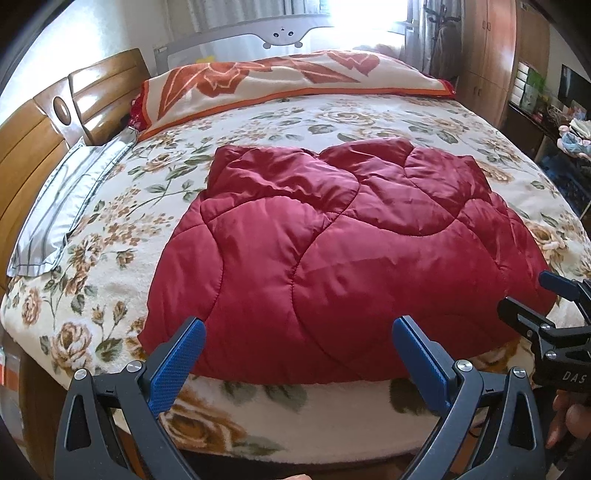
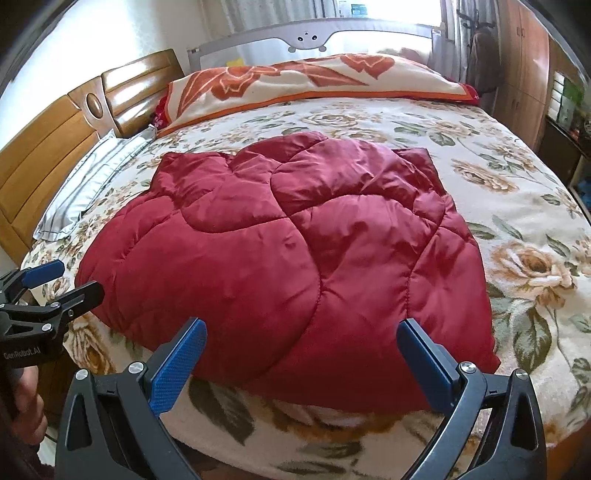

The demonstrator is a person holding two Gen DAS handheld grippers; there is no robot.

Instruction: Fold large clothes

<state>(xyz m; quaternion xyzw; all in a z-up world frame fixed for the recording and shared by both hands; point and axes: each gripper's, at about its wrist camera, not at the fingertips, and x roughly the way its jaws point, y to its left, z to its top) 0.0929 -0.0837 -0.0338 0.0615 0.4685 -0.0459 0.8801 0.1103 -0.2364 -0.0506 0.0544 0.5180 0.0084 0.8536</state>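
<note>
A dark red quilted padded garment (image 1: 332, 258) lies folded into a rough rectangle on the floral bedspread (image 1: 110, 258); it also shows in the right wrist view (image 2: 288, 258). My left gripper (image 1: 299, 328) is open and empty, held just above the garment's near edge. My right gripper (image 2: 301, 332) is open and empty over the same near edge, further right. The right gripper shows at the right edge of the left wrist view (image 1: 535, 295), and the left gripper at the left edge of the right wrist view (image 2: 70, 280).
A striped pillow (image 1: 62, 218) lies at the left by the wooden headboard (image 1: 33, 133). A folded orange-flowered blanket (image 1: 288, 81) lies along the far side below a grey bed rail (image 1: 284, 33). A cluttered shelf (image 1: 561, 122) and wardrobe (image 1: 487, 55) stand at the right.
</note>
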